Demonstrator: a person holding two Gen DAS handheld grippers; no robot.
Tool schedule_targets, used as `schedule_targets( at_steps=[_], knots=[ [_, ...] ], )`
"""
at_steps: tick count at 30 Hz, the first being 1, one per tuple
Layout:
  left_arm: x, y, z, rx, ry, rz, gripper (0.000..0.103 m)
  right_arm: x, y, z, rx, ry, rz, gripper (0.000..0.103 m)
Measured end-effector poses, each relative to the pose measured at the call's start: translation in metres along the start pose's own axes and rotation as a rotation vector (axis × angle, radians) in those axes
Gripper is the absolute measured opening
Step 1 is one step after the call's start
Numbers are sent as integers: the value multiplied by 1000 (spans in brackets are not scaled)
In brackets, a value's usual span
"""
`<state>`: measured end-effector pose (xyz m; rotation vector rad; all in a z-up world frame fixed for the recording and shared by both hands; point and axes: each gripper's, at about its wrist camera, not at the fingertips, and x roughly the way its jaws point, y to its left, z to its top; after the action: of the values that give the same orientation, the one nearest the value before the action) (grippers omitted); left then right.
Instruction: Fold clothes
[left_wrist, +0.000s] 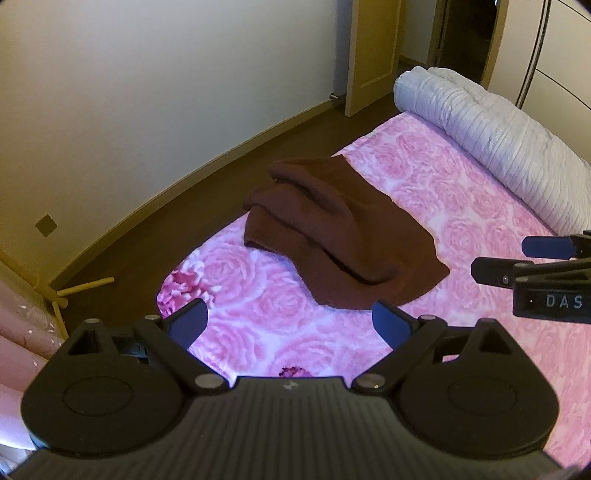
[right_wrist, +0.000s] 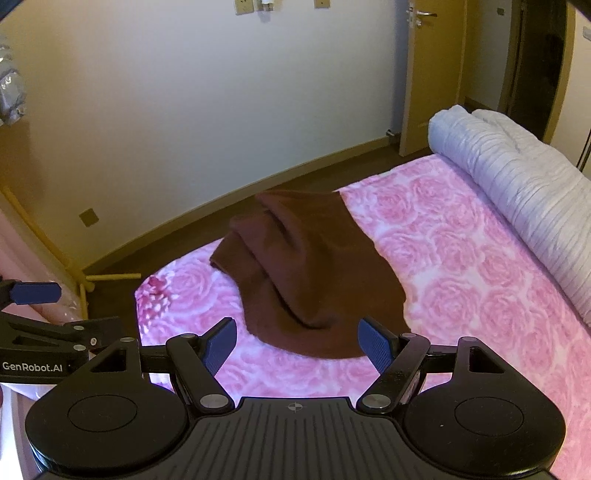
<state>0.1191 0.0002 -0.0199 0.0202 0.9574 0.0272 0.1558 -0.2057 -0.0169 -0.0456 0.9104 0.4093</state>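
Observation:
A dark brown garment (left_wrist: 332, 229) (right_wrist: 310, 273) lies folded in layers near the left edge of the bed, on a pink rose-patterned blanket (left_wrist: 461, 206) (right_wrist: 461, 258). My left gripper (left_wrist: 291, 325) hovers open just short of the garment's near edge, nothing between its blue-padded fingers. My right gripper (right_wrist: 297, 345) is open too, with the garment's near corner beyond its fingertips. In the left wrist view, the right gripper (left_wrist: 498, 258) enters from the right, above the blanket. The left gripper (right_wrist: 55, 310) shows at the left edge of the right wrist view.
A rolled white quilt (left_wrist: 498, 136) (right_wrist: 517, 192) lies along the far right of the bed. Dark floor (left_wrist: 177, 214) runs between bed and wall. A wooden door (left_wrist: 373, 51) (right_wrist: 432, 74) stands at the back. A pink bundle and yellow frame (left_wrist: 55, 295) sit at the left.

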Motion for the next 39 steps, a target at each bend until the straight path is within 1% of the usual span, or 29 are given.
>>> schedule_targets(
  at_steps=[16,30,36,39],
  knots=[
    [9,6,2,-3,14,6,94,13,3,3,-17,20,9,76],
    [8,-9,-2,43,1,13,94,4,-27,-9,21,14,6,76],
    [18,-10,-4,116,-15,11,94,10,-35,-15,14,22,13,76],
    [34,-3,-6,191,-18,2,94,21,-34,-21,-13,28,11,76]
  ],
)
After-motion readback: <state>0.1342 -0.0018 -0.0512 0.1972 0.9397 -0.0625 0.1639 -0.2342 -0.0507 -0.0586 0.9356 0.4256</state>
